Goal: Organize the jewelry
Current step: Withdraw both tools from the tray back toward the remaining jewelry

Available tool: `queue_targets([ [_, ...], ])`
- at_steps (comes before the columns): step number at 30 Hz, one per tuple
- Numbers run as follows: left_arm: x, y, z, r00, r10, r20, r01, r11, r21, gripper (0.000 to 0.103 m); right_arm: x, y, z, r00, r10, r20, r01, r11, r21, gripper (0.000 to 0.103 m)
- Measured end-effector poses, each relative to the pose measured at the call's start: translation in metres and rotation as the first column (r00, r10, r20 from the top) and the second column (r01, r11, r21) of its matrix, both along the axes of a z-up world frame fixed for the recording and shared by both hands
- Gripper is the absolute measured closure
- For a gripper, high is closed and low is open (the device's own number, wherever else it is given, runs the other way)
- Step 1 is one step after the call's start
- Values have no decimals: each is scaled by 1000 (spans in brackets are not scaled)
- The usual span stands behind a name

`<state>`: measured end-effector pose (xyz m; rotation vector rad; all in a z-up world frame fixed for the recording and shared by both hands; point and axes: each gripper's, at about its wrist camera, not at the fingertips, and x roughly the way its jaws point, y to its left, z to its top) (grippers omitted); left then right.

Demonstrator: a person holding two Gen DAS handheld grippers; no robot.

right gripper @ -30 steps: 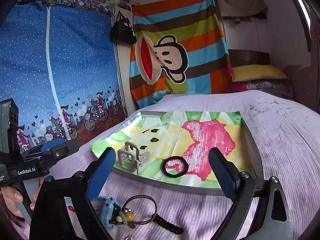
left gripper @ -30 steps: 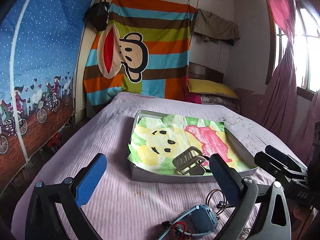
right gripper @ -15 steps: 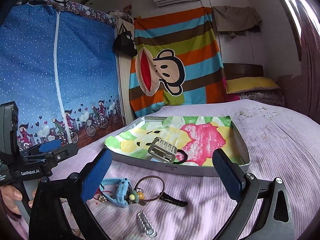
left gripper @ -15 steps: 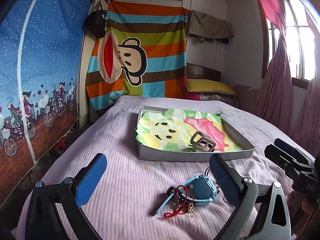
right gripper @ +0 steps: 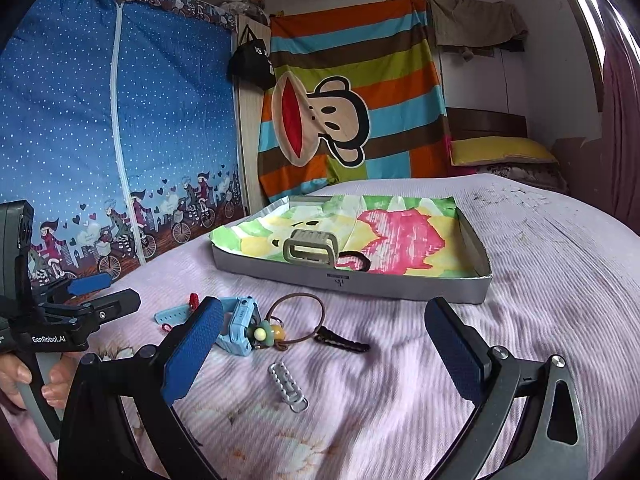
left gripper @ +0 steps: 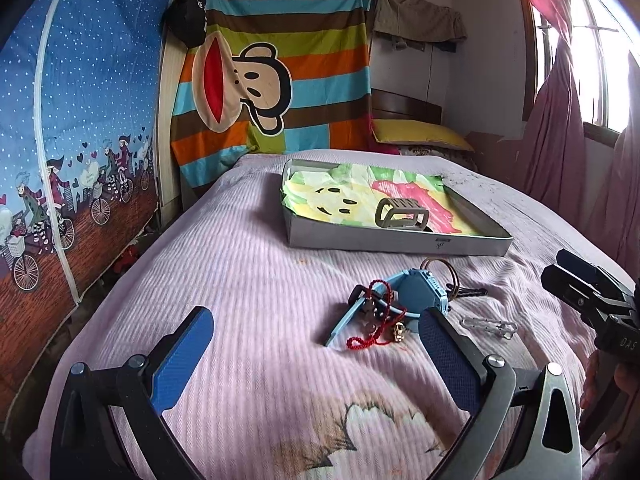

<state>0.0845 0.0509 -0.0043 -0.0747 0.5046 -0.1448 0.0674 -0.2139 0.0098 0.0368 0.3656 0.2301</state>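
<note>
A grey tray (left gripper: 396,240) (right gripper: 352,280) lined with colourful paper sits on the purple bedspread. It holds a khaki hair claw (left gripper: 401,213) (right gripper: 310,252) and a black hair tie (right gripper: 354,260). In front of the tray lie a blue watch (left gripper: 416,292) (right gripper: 238,326), a red bead bracelet (left gripper: 376,320), a brown hair tie with beads (right gripper: 298,320), a black clip (right gripper: 340,342) and a silver clip (right gripper: 286,386) (left gripper: 488,326). My left gripper (left gripper: 316,354) and right gripper (right gripper: 324,350) are both open and empty, held above the bed short of the items.
The bed's left edge drops to the floor beside a blue wardrobe cover (left gripper: 72,120). A striped monkey cloth (left gripper: 276,80) hangs on the far wall. Pillows (left gripper: 420,136) lie at the headboard. Pink curtains (left gripper: 560,128) hang on the right.
Both grippers have pulled back from the tray toward the bed's near end. The loose items now lie ahead of the fingers. Both stay open.
</note>
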Motion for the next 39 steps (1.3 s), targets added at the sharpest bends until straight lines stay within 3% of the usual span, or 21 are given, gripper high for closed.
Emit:
queue_targets([
  [14, 6, -12, -15, 994, -88, -62, 89, 996, 16, 0, 3, 4, -29, 993, 51, -102, -57, 997, -56, 4],
  [24, 8, -27, -19, 980, -172, -102, 173, 985, 1, 21, 9, 13, -42, 983, 93, -158, -107, 991, -84, 5],
  [26, 9, -28, -20, 976, -186, -110, 186, 983, -11, 25, 10, 14, -44, 981, 99, -165, -114, 990, -85, 9],
  [28, 9, -30, -21, 973, -200, -118, 199, 980, -13, 28, 12, 15, -46, 978, 105, -181, -121, 989, -84, 21],
  [33, 10, -38, -25, 966, -221, -133, 223, 975, 0, 36, 16, 17, -52, 971, 113, -209, -131, 988, -76, 35],
  [39, 18, -37, -27, 968, -212, -137, 212, 977, -16, 51, 19, 16, -55, 968, 124, -220, -141, 988, -67, 44],
])
